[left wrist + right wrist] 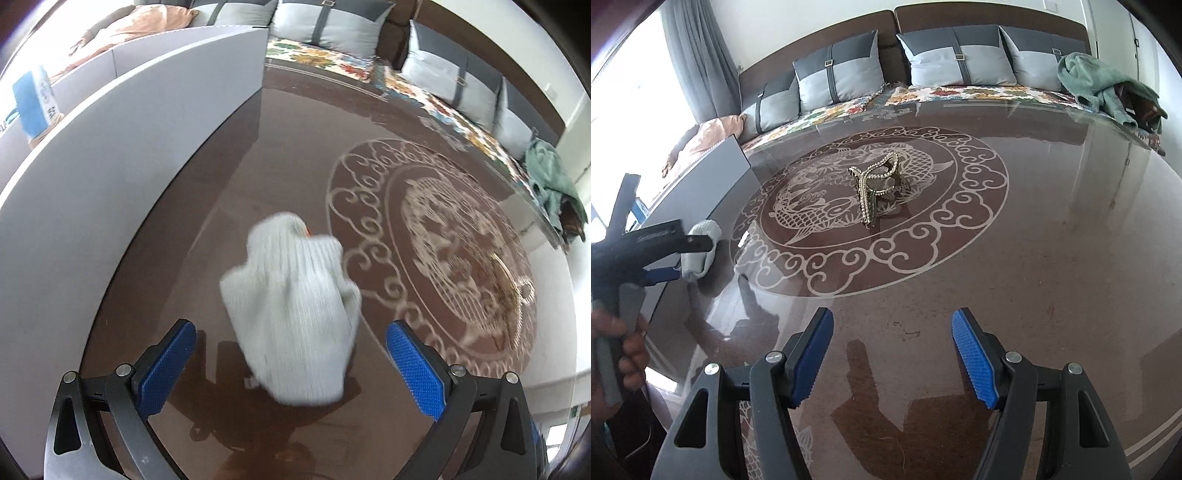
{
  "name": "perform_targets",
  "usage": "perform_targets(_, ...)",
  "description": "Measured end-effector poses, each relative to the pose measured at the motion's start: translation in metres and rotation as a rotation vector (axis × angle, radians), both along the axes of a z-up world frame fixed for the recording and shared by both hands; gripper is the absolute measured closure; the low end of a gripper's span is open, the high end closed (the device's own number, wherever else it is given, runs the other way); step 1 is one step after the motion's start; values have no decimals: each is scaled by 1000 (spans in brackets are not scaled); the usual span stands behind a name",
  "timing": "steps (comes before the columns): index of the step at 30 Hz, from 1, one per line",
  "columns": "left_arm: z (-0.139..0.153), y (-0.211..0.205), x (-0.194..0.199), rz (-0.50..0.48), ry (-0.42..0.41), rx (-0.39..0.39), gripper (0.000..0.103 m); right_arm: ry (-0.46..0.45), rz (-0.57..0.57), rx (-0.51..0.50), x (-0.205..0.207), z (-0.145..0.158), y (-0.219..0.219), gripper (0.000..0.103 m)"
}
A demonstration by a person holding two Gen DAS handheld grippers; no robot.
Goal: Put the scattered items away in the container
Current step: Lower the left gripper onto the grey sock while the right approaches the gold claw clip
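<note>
On the glossy brown counter (1052,258), beside the tall grey container (110,184), a soft ribbed white knit sock (295,314) lies crumpled between my spread left tongs (291,350); I judge a low, centred pinch on its thick fold best. My right tongs (892,354) gape empty, short of the beaded hair claw (875,184), rigid and spiky, on the etched medallion.

White ribbed glove (291,310), brown table (1052,236) with pale scrollwork, grey container (110,177), blue-padded tools (892,360).
</note>
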State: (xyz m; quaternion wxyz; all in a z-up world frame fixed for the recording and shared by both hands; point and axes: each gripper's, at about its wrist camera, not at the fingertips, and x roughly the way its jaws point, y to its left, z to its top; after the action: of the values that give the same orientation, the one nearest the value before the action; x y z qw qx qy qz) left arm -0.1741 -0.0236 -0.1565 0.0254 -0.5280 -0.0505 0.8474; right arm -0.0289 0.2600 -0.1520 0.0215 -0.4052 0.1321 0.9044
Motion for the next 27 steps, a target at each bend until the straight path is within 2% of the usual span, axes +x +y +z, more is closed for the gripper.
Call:
perform_targets(13, -14, 7, -31, 2, -23, -114, 0, 36, -17, -71, 6, -1, 9, 34)
perform_targets(17, -15, 8, -30, -4, -8, -117, 0, 2, 5, -16, -3, 0, 2, 34)
perform_targets(21, -14, 8, -33, -7, -4, -118, 0, -28, 57, 27, -27, 1, 0, 34)
perform_targets(27, -13, 13, -24, 8, 1, -117, 0, -46, 153, 103, -87, -1, 1, 34)
